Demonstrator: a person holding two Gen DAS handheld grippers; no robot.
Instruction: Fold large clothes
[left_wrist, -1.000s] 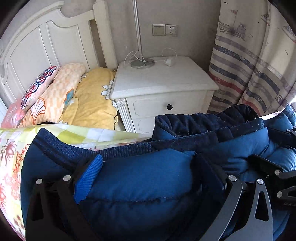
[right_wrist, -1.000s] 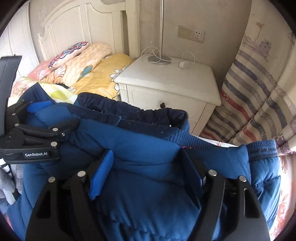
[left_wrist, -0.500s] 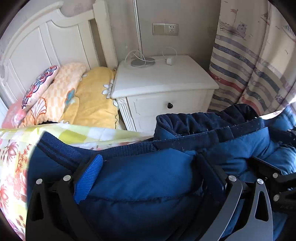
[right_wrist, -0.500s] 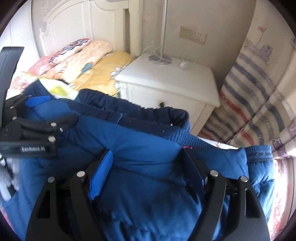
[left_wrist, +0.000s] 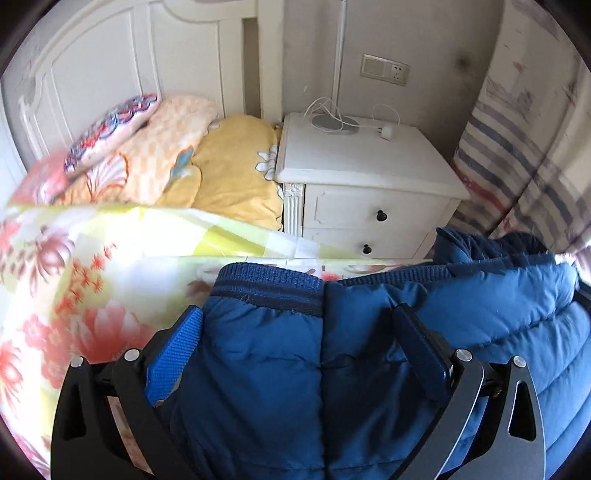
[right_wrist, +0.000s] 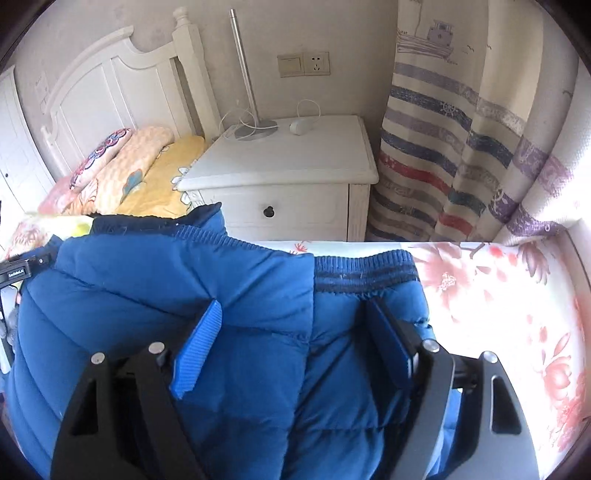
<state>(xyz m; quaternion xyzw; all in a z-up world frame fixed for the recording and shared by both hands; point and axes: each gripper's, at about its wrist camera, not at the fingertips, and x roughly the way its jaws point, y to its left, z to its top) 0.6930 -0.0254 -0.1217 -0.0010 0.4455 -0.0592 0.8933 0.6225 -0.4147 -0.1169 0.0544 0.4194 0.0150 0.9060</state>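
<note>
Blue quilted jacket (left_wrist: 280, 369), ribbed hem | left gripper (left_wrist: 295, 354), right gripper (right_wrist: 295, 339) fingers clamp it

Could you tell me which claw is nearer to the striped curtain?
Right. The right claw grips the blue puffer jacket on the side towards the striped curtain; the left claw grips the jacket's far side, towards the pillows.
</note>
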